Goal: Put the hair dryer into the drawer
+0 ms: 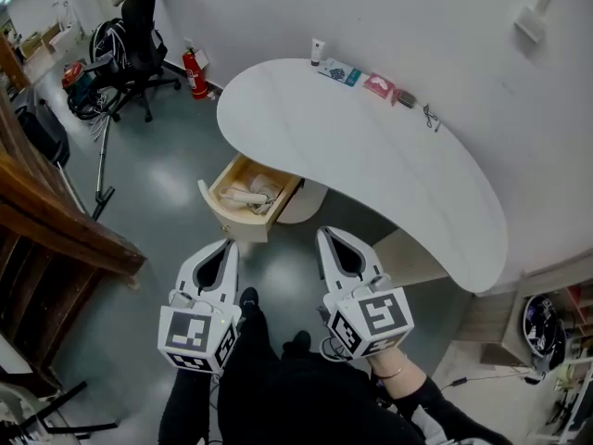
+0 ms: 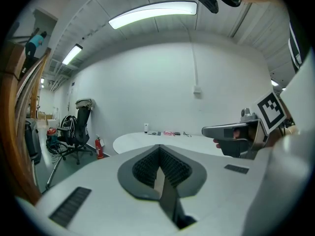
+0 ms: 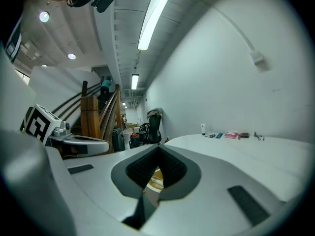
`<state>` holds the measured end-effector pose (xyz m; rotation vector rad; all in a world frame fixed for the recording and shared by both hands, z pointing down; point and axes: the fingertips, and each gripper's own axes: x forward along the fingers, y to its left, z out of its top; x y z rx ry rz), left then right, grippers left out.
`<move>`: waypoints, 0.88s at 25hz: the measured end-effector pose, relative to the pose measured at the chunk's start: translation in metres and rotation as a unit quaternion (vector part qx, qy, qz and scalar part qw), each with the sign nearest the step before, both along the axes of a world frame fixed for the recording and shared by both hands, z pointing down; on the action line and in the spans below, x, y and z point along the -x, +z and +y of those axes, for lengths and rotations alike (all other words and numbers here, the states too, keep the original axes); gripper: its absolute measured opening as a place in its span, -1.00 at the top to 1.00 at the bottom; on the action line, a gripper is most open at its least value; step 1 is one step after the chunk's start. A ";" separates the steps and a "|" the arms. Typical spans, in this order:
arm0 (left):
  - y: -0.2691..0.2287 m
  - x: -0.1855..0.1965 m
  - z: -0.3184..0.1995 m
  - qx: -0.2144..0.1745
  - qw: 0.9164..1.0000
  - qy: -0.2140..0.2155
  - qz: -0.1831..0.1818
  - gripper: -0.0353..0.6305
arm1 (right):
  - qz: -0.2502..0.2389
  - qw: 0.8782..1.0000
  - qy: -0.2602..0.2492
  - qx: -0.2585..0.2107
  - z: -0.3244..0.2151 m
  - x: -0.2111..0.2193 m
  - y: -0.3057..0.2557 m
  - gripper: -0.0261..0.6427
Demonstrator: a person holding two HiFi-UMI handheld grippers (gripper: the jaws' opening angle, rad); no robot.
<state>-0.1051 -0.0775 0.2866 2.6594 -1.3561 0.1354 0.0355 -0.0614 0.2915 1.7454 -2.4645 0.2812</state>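
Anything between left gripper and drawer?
In the head view, only bare floor shows between the left gripper and the open drawer, which holds the hair dryer.

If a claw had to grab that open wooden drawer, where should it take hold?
Probably the drawer by its front panel's top edge, coming down from above on the person's side. It stands pulled out from under the table, so that edge is exposed; the hair dryer lies behind it.
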 end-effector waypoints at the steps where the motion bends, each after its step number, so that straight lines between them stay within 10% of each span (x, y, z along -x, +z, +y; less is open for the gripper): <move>1: -0.001 0.000 0.003 -0.002 1.000 0.000 0.001 0.87 | 0.000 1.000 -0.001 -0.002 0.003 0.000 -0.001 0.92; 22: -0.036 0.000 0.043 -0.041 0.999 -0.014 0.024 0.87 | 0.003 0.997 -0.033 -0.068 0.049 0.008 -0.042 0.92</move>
